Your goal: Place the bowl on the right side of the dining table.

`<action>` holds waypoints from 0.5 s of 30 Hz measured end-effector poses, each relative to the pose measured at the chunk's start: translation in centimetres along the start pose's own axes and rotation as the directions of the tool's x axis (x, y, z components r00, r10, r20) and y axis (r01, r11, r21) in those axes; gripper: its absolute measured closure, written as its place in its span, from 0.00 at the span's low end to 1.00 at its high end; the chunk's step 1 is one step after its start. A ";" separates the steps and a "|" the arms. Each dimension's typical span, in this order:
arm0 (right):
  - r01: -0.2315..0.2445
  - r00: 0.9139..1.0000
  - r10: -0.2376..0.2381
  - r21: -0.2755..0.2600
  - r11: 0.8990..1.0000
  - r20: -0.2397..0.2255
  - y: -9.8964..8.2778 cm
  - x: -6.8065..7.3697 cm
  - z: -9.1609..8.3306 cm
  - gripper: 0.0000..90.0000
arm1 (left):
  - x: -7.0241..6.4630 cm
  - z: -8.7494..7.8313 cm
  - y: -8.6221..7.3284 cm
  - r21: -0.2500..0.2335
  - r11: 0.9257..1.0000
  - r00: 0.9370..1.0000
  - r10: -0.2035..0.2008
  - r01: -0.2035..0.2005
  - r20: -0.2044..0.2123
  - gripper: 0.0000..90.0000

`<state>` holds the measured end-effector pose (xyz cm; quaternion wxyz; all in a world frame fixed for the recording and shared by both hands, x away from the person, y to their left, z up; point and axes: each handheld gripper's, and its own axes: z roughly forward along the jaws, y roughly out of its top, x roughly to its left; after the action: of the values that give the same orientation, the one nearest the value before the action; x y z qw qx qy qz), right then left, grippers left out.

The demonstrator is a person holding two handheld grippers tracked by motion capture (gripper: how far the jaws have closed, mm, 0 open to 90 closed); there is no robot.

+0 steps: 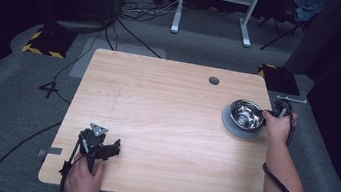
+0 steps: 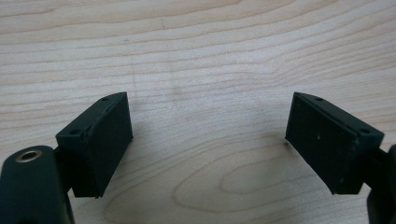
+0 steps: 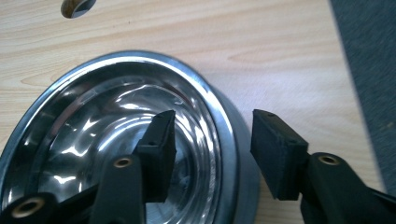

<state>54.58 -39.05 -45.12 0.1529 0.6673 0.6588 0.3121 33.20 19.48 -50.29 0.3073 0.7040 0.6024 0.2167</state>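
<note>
My left gripper (image 1: 113, 147) rests at the near left corner of the desk (image 1: 165, 120), well apart from the steel bowl (image 1: 245, 113), which is far off to its right. In the left gripper view its jaws are spread wide with nothing but bare wood grain between them. That hand (image 1: 83, 182) is out of the matter for now.

The bowl is my landmark. It stands upright on a grey round base (image 1: 229, 125) near the desk's right edge, below and to the right of the cable hole (image 1: 214, 80). It looks empty, as far as the reflections let me tell.

My right gripper (image 3: 212, 140) is at the bowl's right side, where my right hand (image 1: 278, 125) reaches in from past the desk's edge. In the right gripper view the jaws are parted and straddle the bowl's rim (image 3: 219, 116): one jaw hangs inside over the polished hollow, the other outside beside the wall, over bare desk. The rim runs between them, closer to the inner jaw. I cannot tell whether either pad touches the metal yet; there seems to be a gap on the outer side.

So the relation that counts is this: the rim already lies across the jaws' line of closing, and I judge that closing them would pinch the wall. The polished, curved metal may slip if the grip is shallow.
</note>
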 end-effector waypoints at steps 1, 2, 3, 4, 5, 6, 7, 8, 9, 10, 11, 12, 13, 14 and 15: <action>0.026 1.000 -0.026 -0.011 1.000 0.002 0.1 0.0 -0.2 0.56 | 0.0 0.0 0.0 0.000 1.000 1.000 0.000 0.000 0.000 0.16; 0.022 1.000 -0.022 -0.016 1.000 0.008 0.3 0.2 -0.5 0.55 | 0.0 0.0 0.0 0.000 1.000 1.000 0.000 0.000 0.000 0.16; 0.022 1.000 -0.022 -0.016 1.000 0.008 0.3 0.2 -0.5 0.55 | 0.0 0.0 0.0 0.000 1.000 1.000 0.000 0.000 0.000 0.16; 0.042 0.999 -0.041 -0.040 0.998 0.013 0.6 0.5 -1.1 0.54 | 0.0 0.0 0.0 0.000 1.000 1.000 0.000 0.000 0.000 0.16; 0.053 0.999 -0.052 -0.048 0.997 0.015 0.7 0.7 -1.4 0.54 | 0.0 0.0 0.0 0.000 1.000 1.000 0.000 0.000 0.000 0.16; 0.062 0.998 -0.061 -0.055 0.997 0.018 0.8 0.8 -1.6 0.54 | 0.0 0.0 0.0 0.000 1.000 1.000 0.000 0.000 0.000 0.16; 0.071 0.997 -0.070 -0.064 0.995 0.016 1.0 1.1 -1.9 0.54 | 0.0 0.0 0.0 0.000 1.000 1.000 0.000 0.000 0.000 0.16; 0.082 0.997 -0.081 -0.073 0.994 0.011 1.1 1.3 -2.2 0.54 | 0.0 0.0 0.0 0.000 1.000 1.000 0.000 0.000 0.000 0.16; 0.087 0.996 -0.086 -0.081 0.993 0.010 1.2 1.5 -2.4 0.54 | 0.0 0.0 0.0 0.000 1.000 1.000 -0.001 0.001 0.000 0.16; 0.095 0.995 -0.095 -0.088 0.992 0.000 1.3 1.8 -2.8 0.54 | 0.0 0.0 0.0 0.000 1.000 1.000 -0.001 0.001 0.001 0.16; 0.096 0.995 -0.096 -0.093 0.991 -0.003 1.4 2.0 -3.0 0.54 | 0.0 0.0 0.0 0.000 1.000 1.000 -0.001 0.001 0.001 0.16; 0.113 0.993 -0.114 -0.104 0.988 -0.009 1.5 2.2 -3.2 0.54 | 0.0 0.0 0.0 0.000 1.000 1.000 -0.001 0.001 0.001 0.16; 0.105 0.994 -0.107 -0.102 0.989 -0.015 1.5 2.5 -3.6 0.54 | 0.0 0.0 0.0 0.000 1.000 1.000 -0.001 0.001 0.001 0.16; 0.125 0.992 -0.128 -0.115 0.985 -0.019 1.6 2.8 -3.9 0.54 | 0.0 0.0 0.0 -0.001 1.000 1.000 -0.001 0.001 0.002 0.16; 0.137 0.990 -0.141 -0.120 0.983 -0.025 1.7 3.0 -4.2 0.54 | 0.0 0.0 0.0 0.000 1.000 1.000 0.000 0.000 0.003 0.16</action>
<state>53.15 -37.11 -40.28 0.2024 0.6042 0.6867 0.3499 33.19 19.51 -50.28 0.3083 0.7045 0.6018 0.2155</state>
